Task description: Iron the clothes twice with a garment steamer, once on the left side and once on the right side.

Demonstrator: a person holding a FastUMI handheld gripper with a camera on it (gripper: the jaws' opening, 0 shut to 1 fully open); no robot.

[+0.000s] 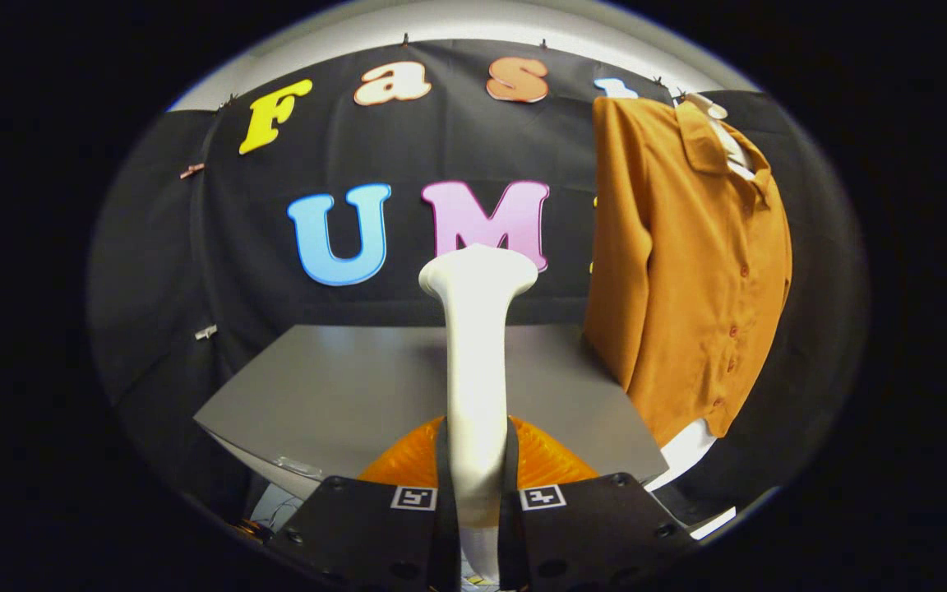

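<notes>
A white garment steamer [478,362] stands upright between my fingers, its head [478,275] at the top and an orange translucent base [552,462] low behind the fingers. My gripper [478,501] is shut on the steamer's handle, both black fingers [408,526] pressing its sides. An orange-brown button shirt [691,271] hangs on a white hanger [716,115] against the black wall, to the right of and beyond the steamer head. The steamer head is apart from the shirt, left of its sleeve.
A grey table [342,395] lies below and ahead of the fingers, its far edge meeting the black cloth wall. The shirt's hem hangs over the table's right corner. Small clips [205,332] pin the cloth on the left.
</notes>
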